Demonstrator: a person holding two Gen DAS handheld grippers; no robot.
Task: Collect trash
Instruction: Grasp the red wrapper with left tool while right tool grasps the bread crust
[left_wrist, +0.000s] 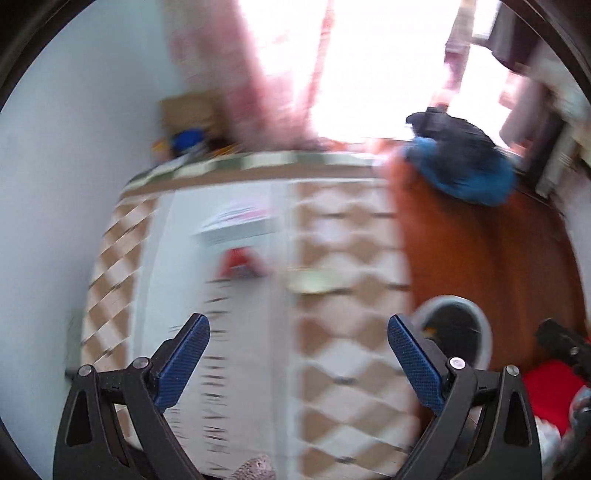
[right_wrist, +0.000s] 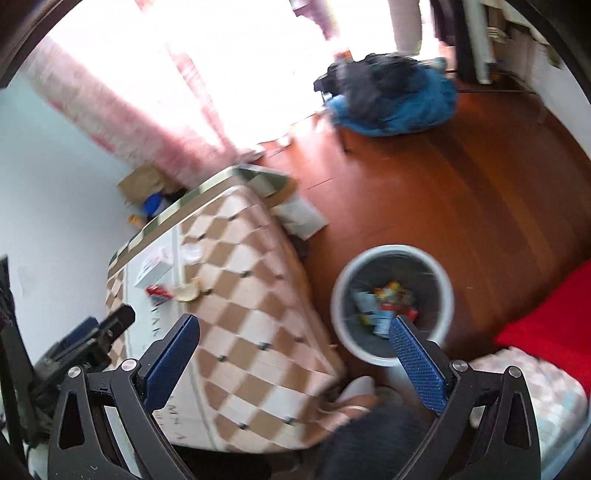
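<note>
A grey trash bin (right_wrist: 392, 258) stands on the wooden floor beside a table with a brown-and-white checked cloth (right_wrist: 243, 295); it holds several colourful wrappers (right_wrist: 388, 299). On the table lie a red packet (right_wrist: 159, 291), a white box (right_wrist: 153, 269), a pale flat piece (right_wrist: 188, 291) and a clear wrapper (right_wrist: 192, 253). My right gripper (right_wrist: 295, 339) is open and empty, above the table's near edge and the bin. My left gripper (left_wrist: 299, 332) is open and empty over the table, with the red packet (left_wrist: 240, 260), white box (left_wrist: 240, 225) and pale piece (left_wrist: 317, 282) ahead and the bin (left_wrist: 484, 332) to its right. Both views are blurred.
A blue and black heap of clothes (right_wrist: 391, 99) lies on the floor by the bright window. A pink curtain (right_wrist: 122, 107) hangs behind the table. A cardboard box (right_wrist: 144, 181) sits in the corner. A red blanket (right_wrist: 554, 321) covers a bed at right. A cushion (right_wrist: 301, 216) lies beside the table.
</note>
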